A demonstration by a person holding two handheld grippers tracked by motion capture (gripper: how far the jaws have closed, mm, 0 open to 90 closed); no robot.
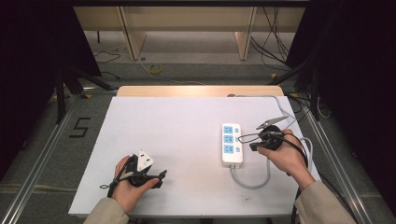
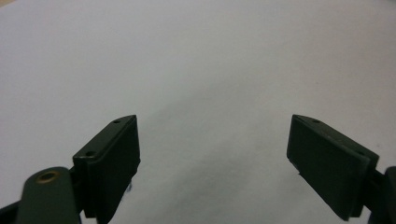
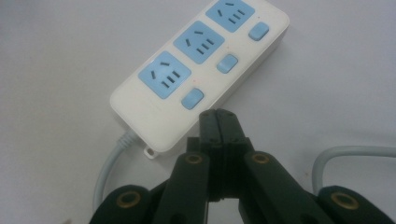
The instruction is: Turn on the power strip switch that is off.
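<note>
Evidently the right gripper point(image 3: 218, 116) is clenched on nothing, its jaws pressed together just beside the power strip point(image 1: 231, 143), near the switch point(image 3: 192, 98) by the nearest socket; closed jaws make a blunt tip, probably for pressing it. The strip lies flat on the surface point(image 1: 177, 140), right of centre, its cable point(image 1: 254, 183) looping toward the person. Well apart, the left gripper point(image 2: 215, 154) rests released over bare surface.

My right gripper point(image 3: 218, 116): jaws pressed together, nothing between. White power strip point(image 3: 154, 112) just ahead of tips, three blue sockets; I see grey cable point(image 3: 108, 169) trailing left.
</note>
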